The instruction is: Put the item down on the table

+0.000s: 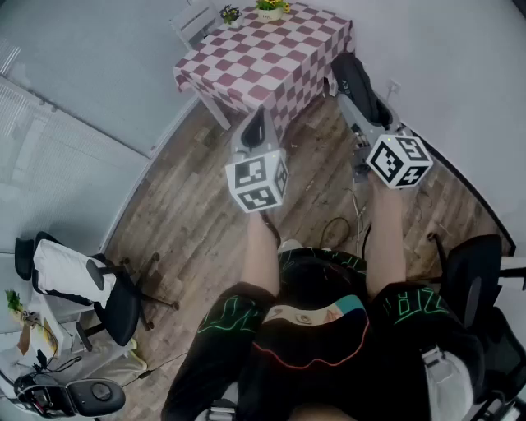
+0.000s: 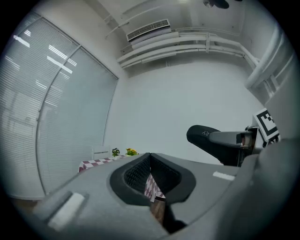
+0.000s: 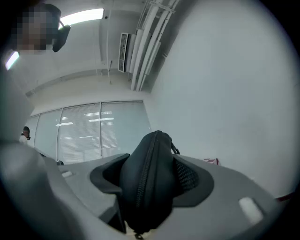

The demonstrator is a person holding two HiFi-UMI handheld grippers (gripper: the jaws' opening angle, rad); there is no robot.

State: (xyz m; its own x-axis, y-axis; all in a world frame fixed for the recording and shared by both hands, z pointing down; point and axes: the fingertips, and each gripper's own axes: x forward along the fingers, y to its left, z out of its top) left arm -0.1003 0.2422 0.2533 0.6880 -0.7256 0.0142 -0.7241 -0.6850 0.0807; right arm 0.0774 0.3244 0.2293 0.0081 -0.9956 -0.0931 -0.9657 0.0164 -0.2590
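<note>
A black zipped pouch stands upright between the jaws of my right gripper, which is shut on it and held level in the air just right of the table's near corner. In the right gripper view the pouch fills the gap between the pads, and the right gripper faces a bare white wall. My left gripper is shut with nothing in it and points at the table with the red-and-white checked cloth. In the left gripper view, a sliver of that cloth shows past the left gripper.
Two small flower pots stand at the table's far edge, with a white chair beside it. A black office chair with a white cloth is at the left, another chair at the right. Cables lie on the wood floor.
</note>
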